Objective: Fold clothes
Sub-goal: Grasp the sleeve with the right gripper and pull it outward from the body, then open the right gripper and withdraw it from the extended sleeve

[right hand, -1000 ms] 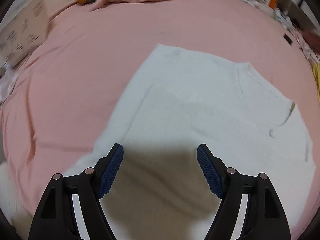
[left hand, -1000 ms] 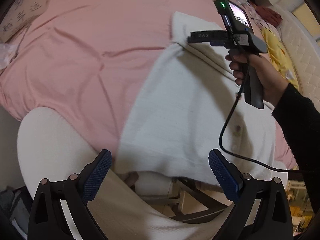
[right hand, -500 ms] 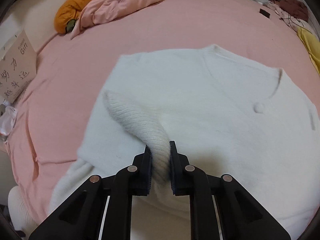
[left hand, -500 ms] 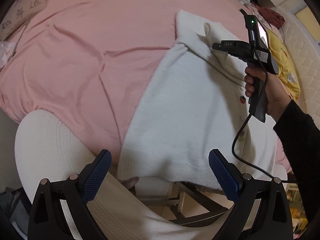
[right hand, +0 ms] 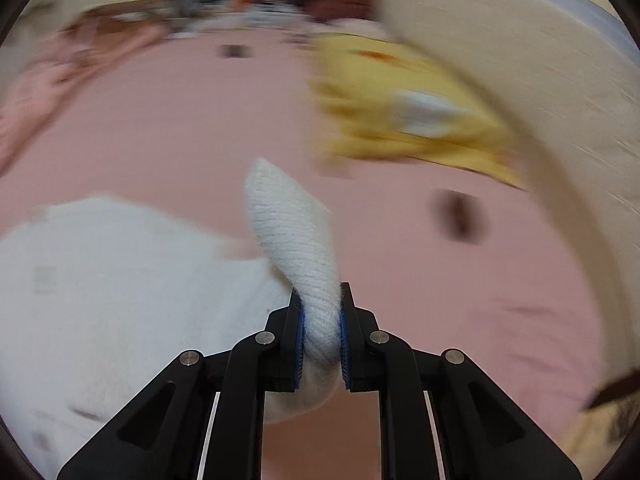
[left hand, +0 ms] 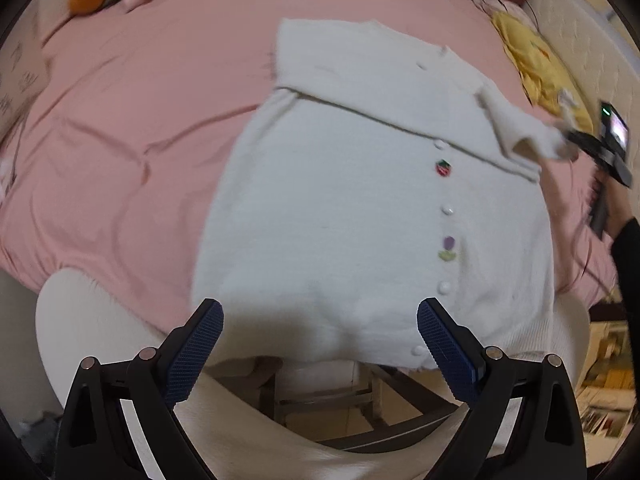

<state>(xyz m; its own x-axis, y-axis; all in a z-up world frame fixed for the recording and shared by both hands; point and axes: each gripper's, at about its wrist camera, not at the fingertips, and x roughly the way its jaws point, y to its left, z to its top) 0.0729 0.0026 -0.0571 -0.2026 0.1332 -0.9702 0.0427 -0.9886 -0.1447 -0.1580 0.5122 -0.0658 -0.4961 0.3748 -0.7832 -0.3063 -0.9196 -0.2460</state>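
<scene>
At the near edge of the bed, the left gripper (left hand: 318, 344) is held with its jaws wide apart and nothing between them, above the hem of a white knitted cardigan (left hand: 360, 208) that is spread front-up on the pink bedsheet (left hand: 120, 140), its button placket running away from the camera past a small strawberry motif (left hand: 443, 168) and a purple flower motif (left hand: 449, 248). Part of the hem hangs over the bed edge, so the body could be dragged off the sheet if it is left unpinned. Further out, the right gripper (right hand: 320, 336) is clamped on the ribbed cuff of the cardigan's sleeve (right hand: 292, 232), which is drawn out to the side, off the body of the garment; its jaws were closed within the last second, with the knit caught between the pads. The grip is seen to be only on a narrow bunch of cuff, so the wool could slip free under a hard pull, or the loose knit could be stretched. The right wrist view is heavily blurred, which suggests a fast sweep; the sleeve could be laid crooked or twisted. Beyond, a yellow garment (right hand: 408, 112) lies near and could be snagged.
</scene>
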